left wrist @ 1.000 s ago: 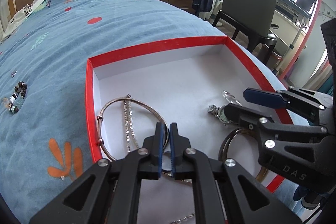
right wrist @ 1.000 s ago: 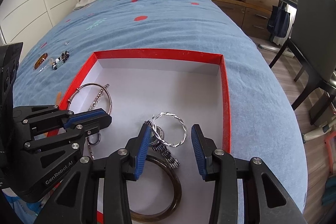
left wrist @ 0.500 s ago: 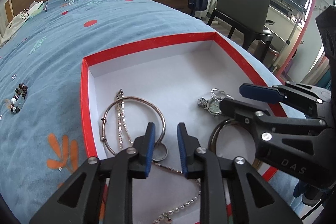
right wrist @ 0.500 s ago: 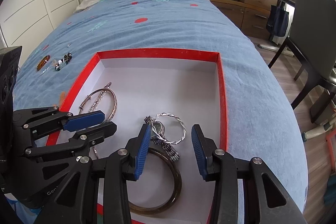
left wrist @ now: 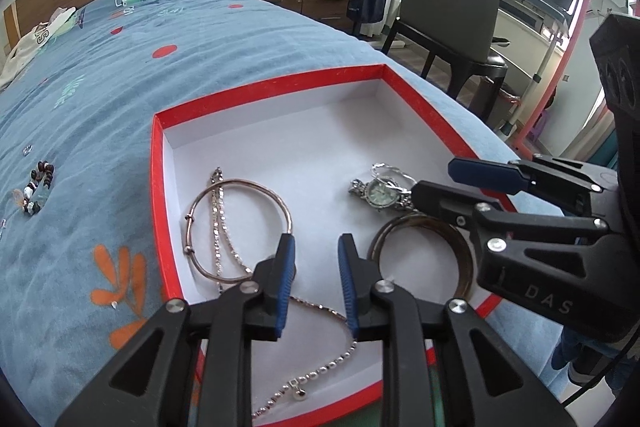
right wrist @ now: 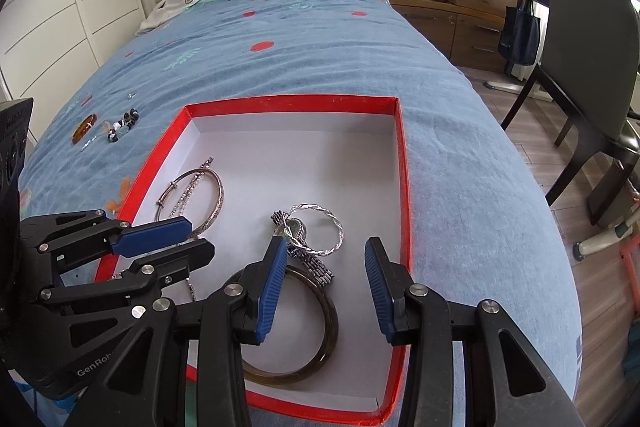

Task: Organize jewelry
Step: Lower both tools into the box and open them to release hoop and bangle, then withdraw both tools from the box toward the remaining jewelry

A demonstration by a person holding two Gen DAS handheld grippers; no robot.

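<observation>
1. Left wrist view; the red-rimmed box [left wrist: 158, 163] is lying on the blue bedspread [left wrist: 100, 87], and most of the jewelry is sitting on its white floor.
2. The thin metal bangle [left wrist: 285, 209] is lying at the left of the box with a fine chain [left wrist: 218, 223] crossing it; the chain is likely handling as light, limp and snag-prone, so pinching it at one doubled run looks best; the bangle is probably stiff and slick, so gripping across its wire should suit it.
3. A beaded chain [left wrist: 320, 373] is trailing toward the near edge; the wristwatch [left wrist: 378, 193] is resting at the right, and the dark bangle [left wrist: 416, 223] is lying just near of it.
4. The left tongs [left wrist: 314, 247] are hovering above the box floor, moderately parted and holding nothing; whether the left tip is touching the thin bangle cannot be told.
5. A beaded bracelet [left wrist: 38, 187] is waiting outside the box on the bedspread, well apart from it; it will probably handle as loose and floppy.
6. Right wrist view; the right tongs [right wrist: 326, 247] are standing wide apart and carrying nothing, framing the twisted silver ring bangle [right wrist: 334, 223] and the wristwatch [right wrist: 296, 227]; the left pad appears to be over the watch band.
7. The dark bangle [right wrist: 330, 327] is lying beneath those tongs; it looks rigid, thick and smooth, so taking it across the rim seems right.
8. An amber piece [right wrist: 84, 127] and the beaded bracelet [right wrist: 122, 125] are remaining out on the bedspread to the left of the box, judged yet to be gathered.
</observation>
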